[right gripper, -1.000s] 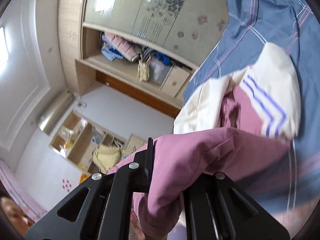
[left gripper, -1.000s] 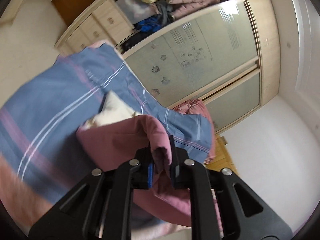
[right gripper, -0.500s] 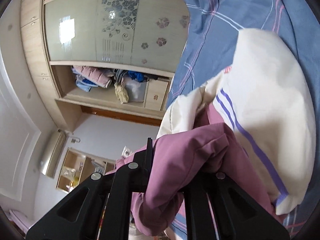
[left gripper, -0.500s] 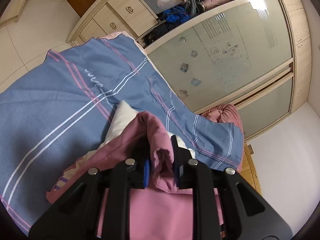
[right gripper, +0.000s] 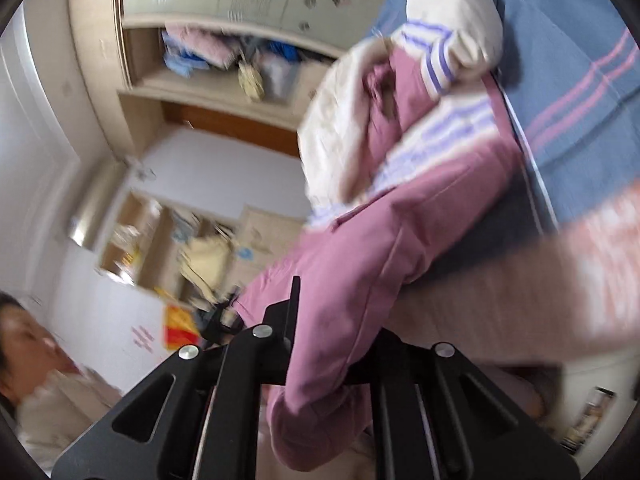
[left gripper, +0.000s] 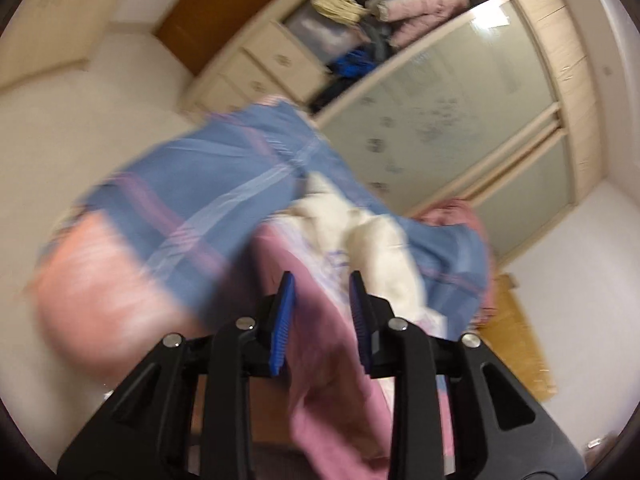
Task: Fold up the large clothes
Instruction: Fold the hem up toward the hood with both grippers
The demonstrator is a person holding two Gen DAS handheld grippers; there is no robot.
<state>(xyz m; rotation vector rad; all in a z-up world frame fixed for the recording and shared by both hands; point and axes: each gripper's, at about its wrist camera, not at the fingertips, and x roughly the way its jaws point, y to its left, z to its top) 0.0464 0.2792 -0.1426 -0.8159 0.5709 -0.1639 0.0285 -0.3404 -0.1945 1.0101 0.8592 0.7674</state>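
Note:
A large pink and cream garment (left gripper: 320, 352) with purple stripes lies on a bed covered by a blue striped sheet (left gripper: 200, 200). My left gripper (left gripper: 320, 300) is open, its blue pads (left gripper: 282, 320) apart, with the pink cloth lying loose between and below them. My right gripper (right gripper: 332, 320) is shut on a thick fold of the pink garment (right gripper: 360, 264), which stretches from the jaws up to the cream part (right gripper: 452, 12) on the sheet (right gripper: 580, 80). Both views are blurred.
A wardrobe with frosted sliding doors (left gripper: 460, 120) and an open shelf of clothes (left gripper: 380, 8) stands behind the bed. The bed's pink edge (right gripper: 560, 280) runs near my right gripper. A person's face (right gripper: 24, 344) and shelves (right gripper: 160, 240) show at left.
My left gripper has opened and let go of the pink fold it held. Both grippers have pulled back toward the bed's edge. My right gripper keeps its hold.

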